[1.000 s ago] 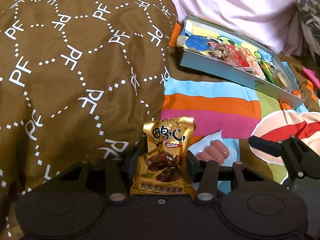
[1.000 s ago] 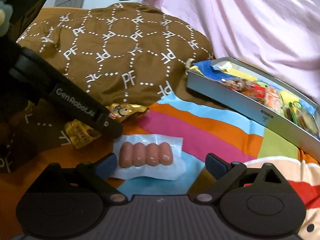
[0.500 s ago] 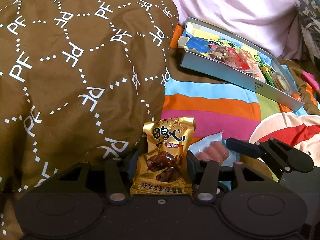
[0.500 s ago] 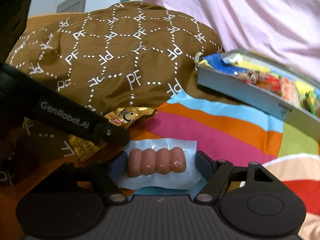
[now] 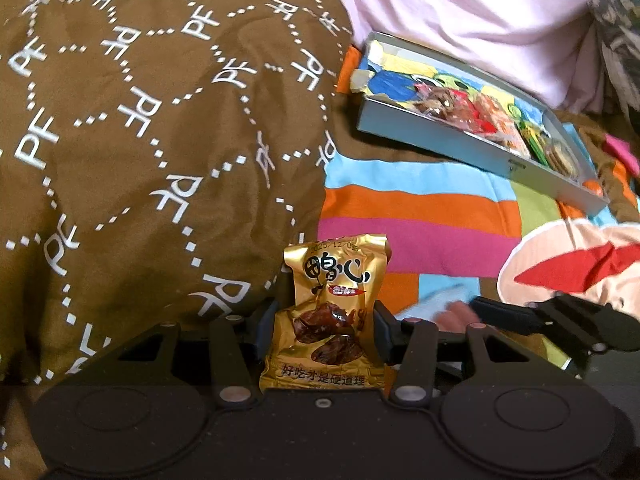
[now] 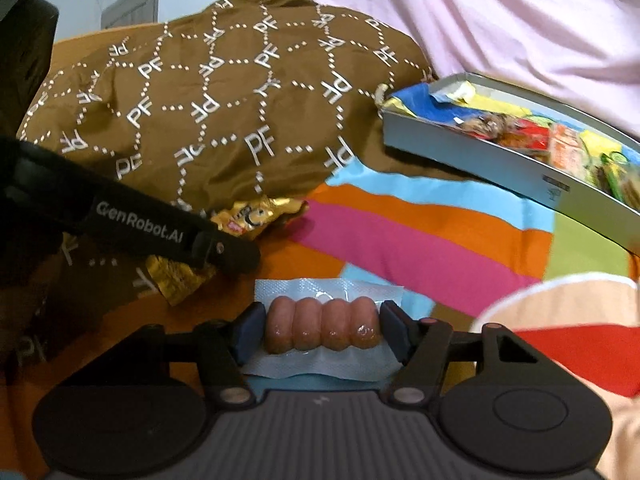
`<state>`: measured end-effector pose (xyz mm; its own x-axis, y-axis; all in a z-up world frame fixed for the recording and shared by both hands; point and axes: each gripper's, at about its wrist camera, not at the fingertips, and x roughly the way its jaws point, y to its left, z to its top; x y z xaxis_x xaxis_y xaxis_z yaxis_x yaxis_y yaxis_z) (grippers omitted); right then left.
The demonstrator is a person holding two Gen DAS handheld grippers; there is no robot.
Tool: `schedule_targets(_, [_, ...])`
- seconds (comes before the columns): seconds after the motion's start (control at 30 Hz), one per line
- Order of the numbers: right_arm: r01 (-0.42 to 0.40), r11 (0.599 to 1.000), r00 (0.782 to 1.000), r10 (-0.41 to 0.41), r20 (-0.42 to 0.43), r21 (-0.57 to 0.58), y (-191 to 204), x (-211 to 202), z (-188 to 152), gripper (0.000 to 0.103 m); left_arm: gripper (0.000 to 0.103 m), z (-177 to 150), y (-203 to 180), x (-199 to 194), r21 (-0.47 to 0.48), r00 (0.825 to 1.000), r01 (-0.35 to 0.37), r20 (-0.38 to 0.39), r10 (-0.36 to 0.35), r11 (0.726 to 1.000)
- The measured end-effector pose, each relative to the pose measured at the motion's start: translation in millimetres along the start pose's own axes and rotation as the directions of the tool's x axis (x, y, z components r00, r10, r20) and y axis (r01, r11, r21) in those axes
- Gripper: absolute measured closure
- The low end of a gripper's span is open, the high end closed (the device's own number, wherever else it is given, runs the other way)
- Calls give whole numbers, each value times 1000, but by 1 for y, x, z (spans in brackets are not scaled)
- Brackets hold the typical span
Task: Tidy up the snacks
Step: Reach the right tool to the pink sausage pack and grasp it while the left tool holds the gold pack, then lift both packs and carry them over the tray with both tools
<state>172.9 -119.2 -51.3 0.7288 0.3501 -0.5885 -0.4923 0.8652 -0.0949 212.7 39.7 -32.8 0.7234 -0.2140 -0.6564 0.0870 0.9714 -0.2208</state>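
Observation:
My left gripper (image 5: 328, 320) is shut on a gold snack packet (image 5: 332, 312) and holds it upright over the bed. The packet also shows in the right wrist view (image 6: 240, 220), under the left gripper's arm (image 6: 160, 228). My right gripper (image 6: 322, 328) is shut on a clear pack of small sausages (image 6: 322, 326), its blue pads (image 6: 394, 328) pressing both ends. The sausage pack shows blurred in the left wrist view (image 5: 448, 312). A grey tray (image 5: 460, 148) with several snacks lies farther back to the right; it also shows in the right wrist view (image 6: 480, 164).
A brown quilt with white PF lettering (image 5: 140, 140) bulges on the left. A striped colourful sheet (image 5: 420, 220) covers the bed between the grippers and the tray. A pink pillow (image 5: 460, 12) lies behind the tray.
My right gripper moved forward around the sausage pack and closed on its ends. My left gripper kept its hold on the gold packet and barely moved.

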Motion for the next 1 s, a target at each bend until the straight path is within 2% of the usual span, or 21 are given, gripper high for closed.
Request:
schedule_targets(0.1, [34, 999, 999, -35, -35, -9, -9, -13, -6, 36, 52, -1, -13, 2, 57, 1000, -5, -12, 6, 998])
schedule_targets(0.2, [60, 998, 996, -62, -65, -28, -20, -25, -10, 36, 52, -5, -26, 4, 79, 999, 19, -40, -16, 997])
schedule_targets(0.37, [63, 987, 993, -77, -89, -149, -32, -54, -25, 36, 52, -17, -52, 3, 87, 995, 64, -85, -57, 994])
schedule_targets(0.43, [67, 990, 993, -78, -91, -123, -38, -64, -29, 36, 52, -22, -61, 2, 84, 994, 74, -90, -67, 994])
schedule_targets(0.57, [83, 996, 992, -81, -96, 18, -46, -71, -35, 36, 52, -29, -76, 2, 78, 995, 63, -86, -56, 995])
schedule_targets(0.7, [88, 996, 991, -87, -104, 3, -45, -61, -38, 34, 52, -28, -77, 7, 32, 996, 49, -80, -46, 998])
schedule_targets(0.77, [70, 997, 993, -66, -100, 35, -52, -58, -39, 32, 52, -29, -75, 9, 12, 996, 47, -73, -46, 999])
schedule_targets(0.9, [38, 991, 994, -24, -109, 125, -67, -52, -42, 29, 51, -29, -81, 13, 41, 998, 25, -59, -23, 999])
schedule_targets(1.0, [34, 990, 994, -19, -110, 137, -69, -51, -42, 30, 51, -28, -87, 15, 77, 999, 12, -52, -8, 997])
